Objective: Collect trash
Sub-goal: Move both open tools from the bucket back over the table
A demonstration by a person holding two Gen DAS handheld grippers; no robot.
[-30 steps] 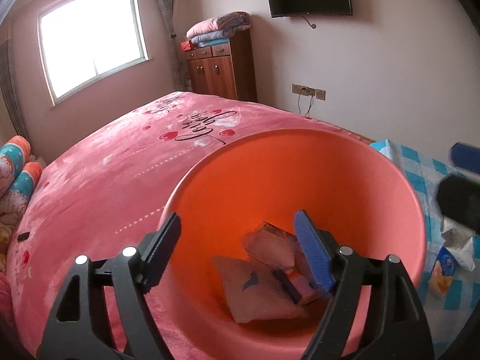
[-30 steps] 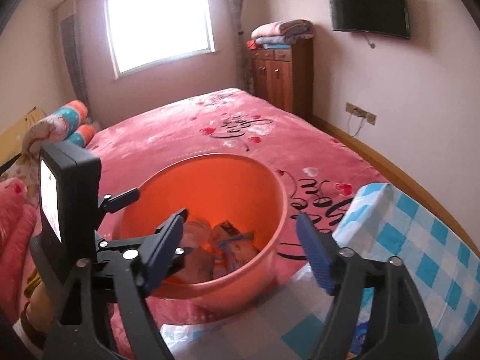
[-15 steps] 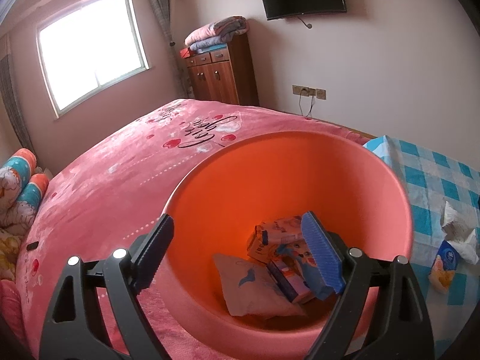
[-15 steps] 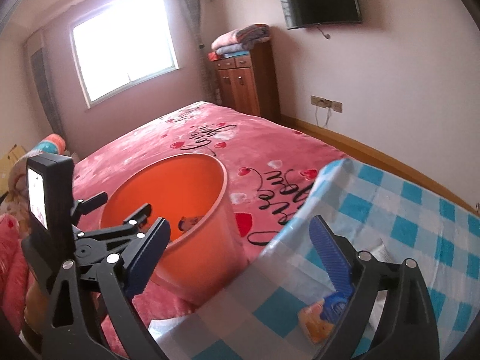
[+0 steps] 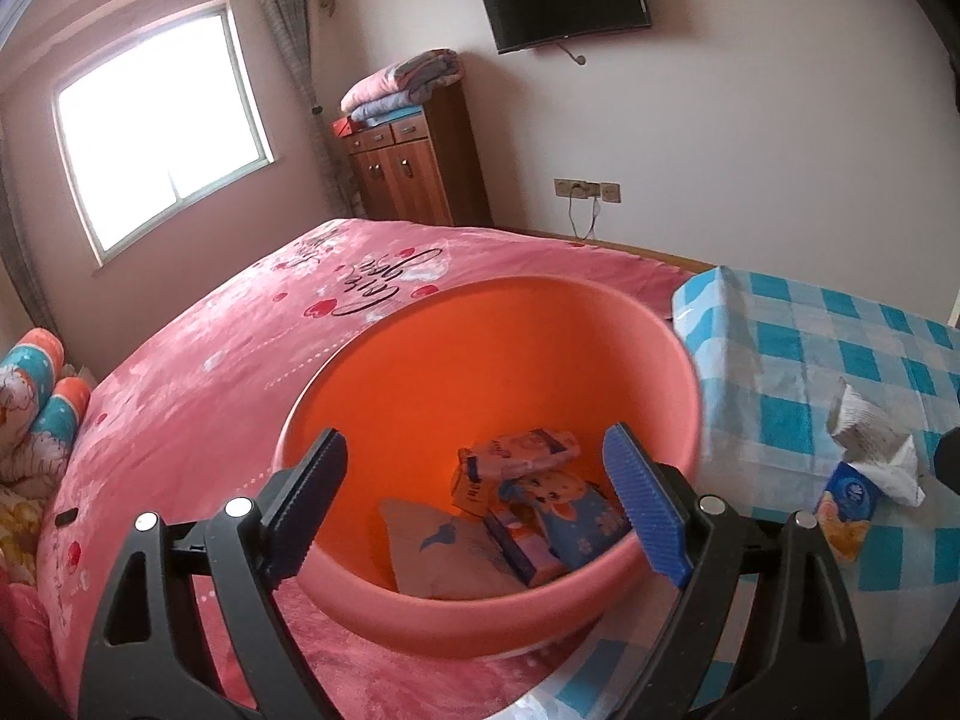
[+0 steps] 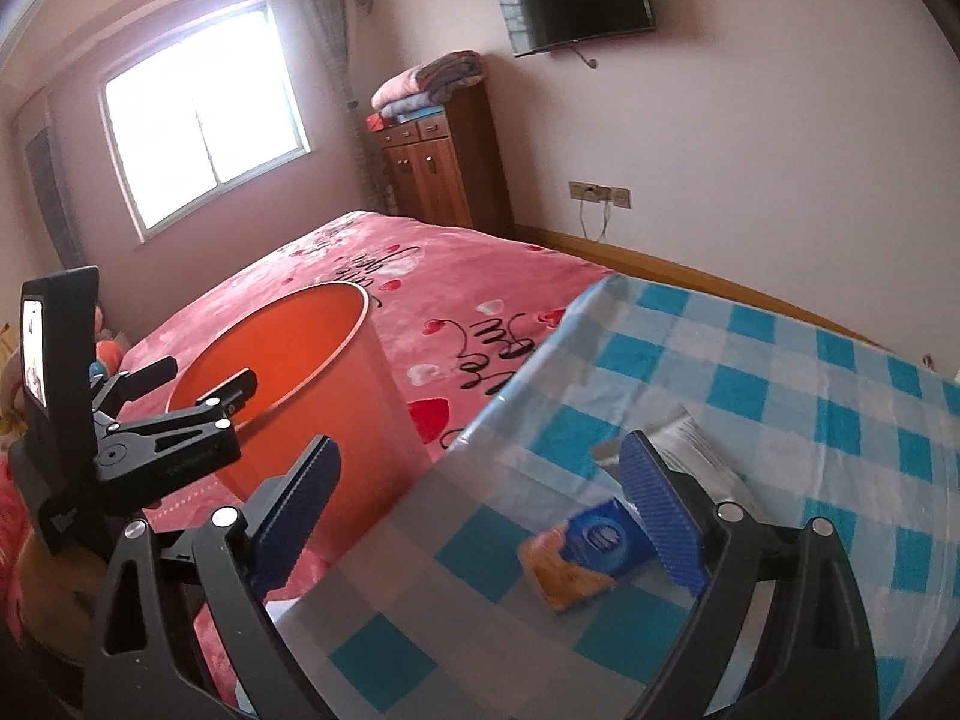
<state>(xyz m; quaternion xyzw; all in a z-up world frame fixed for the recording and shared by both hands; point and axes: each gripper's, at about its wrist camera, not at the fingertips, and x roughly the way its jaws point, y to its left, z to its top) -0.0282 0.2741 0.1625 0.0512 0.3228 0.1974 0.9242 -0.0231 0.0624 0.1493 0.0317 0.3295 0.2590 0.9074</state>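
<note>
An orange bucket (image 5: 600, 348) sits on the pink bed, holding several wrappers (image 5: 522, 456). My left gripper (image 5: 480, 510) is open, its fingers either side of the bucket's near rim; the bucket also shows in the right wrist view (image 6: 288, 354). My right gripper (image 6: 480, 516) is open and empty above the blue-checked table (image 6: 780, 384). A blue and orange packet (image 6: 585, 552) lies between its fingers, close to the right one, and also shows in the left wrist view (image 5: 846, 501). A crumpled white wrapper (image 5: 870, 438) lies behind the packet; in the right wrist view (image 6: 690, 438) it is partly hidden.
The pink bed cover (image 5: 240, 348) spreads to the left and behind. A wooden cabinet (image 6: 438, 174) with folded blankets stands at the far wall under a TV (image 6: 576, 0). The left gripper's body (image 6: 120, 438) is at the left of the right wrist view.
My right gripper has swung right from over the bucket to above the checked table, nearing the packet. My left gripper has drawn back a little from the bucket. A blue wrapper now lies in the bucket.
</note>
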